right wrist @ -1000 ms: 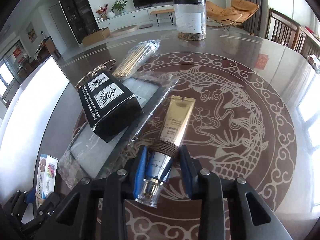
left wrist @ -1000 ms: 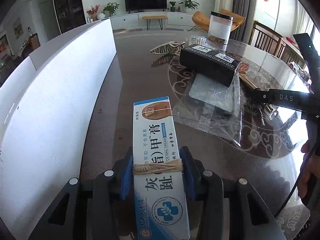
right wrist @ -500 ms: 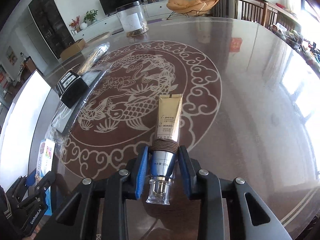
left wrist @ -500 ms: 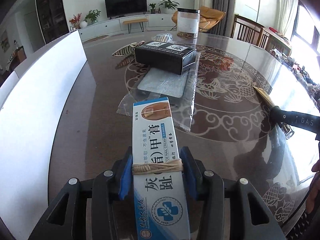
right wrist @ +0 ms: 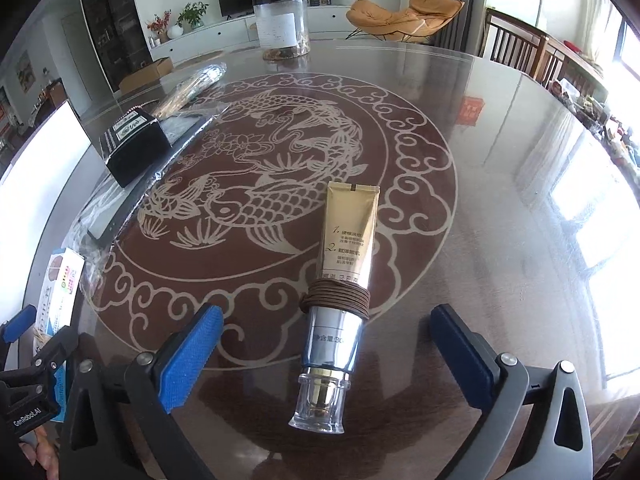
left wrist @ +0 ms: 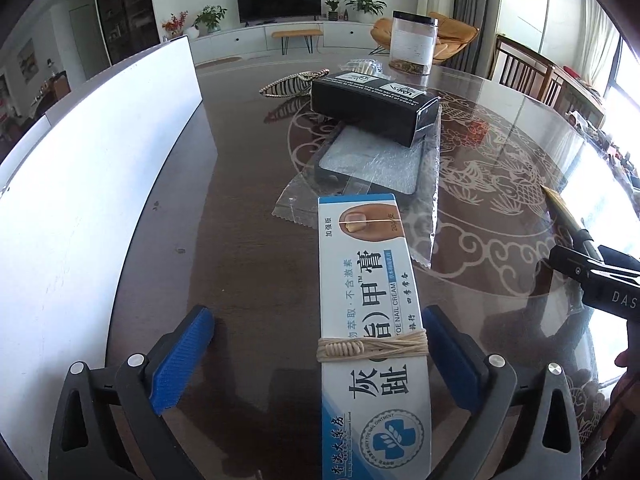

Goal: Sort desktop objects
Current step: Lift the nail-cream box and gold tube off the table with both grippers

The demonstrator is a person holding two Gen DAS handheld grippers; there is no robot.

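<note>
In the left wrist view my left gripper (left wrist: 320,354) is open. The white and blue nail cream box (left wrist: 370,320), bound with pale string, lies on the table between its blue pads, close to the right one. In the right wrist view my right gripper (right wrist: 328,350) is open. The gold tube (right wrist: 340,280) with a silver neck, clear cap and brown cord lies on the table between its pads, touching neither. The box also shows at the left edge of the right wrist view (right wrist: 60,292).
A black box (left wrist: 372,106) lies on a clear plastic bag holding a grey pad (left wrist: 372,164). A striped hair clip (left wrist: 294,84) and a clear jar (left wrist: 412,42) stand farther back. A white board (left wrist: 92,184) runs along the left of the round glass table (right wrist: 500,208).
Both grippers have opened. The nail cream box and the gold tube were let go and now lie on the table between the open pads.
</note>
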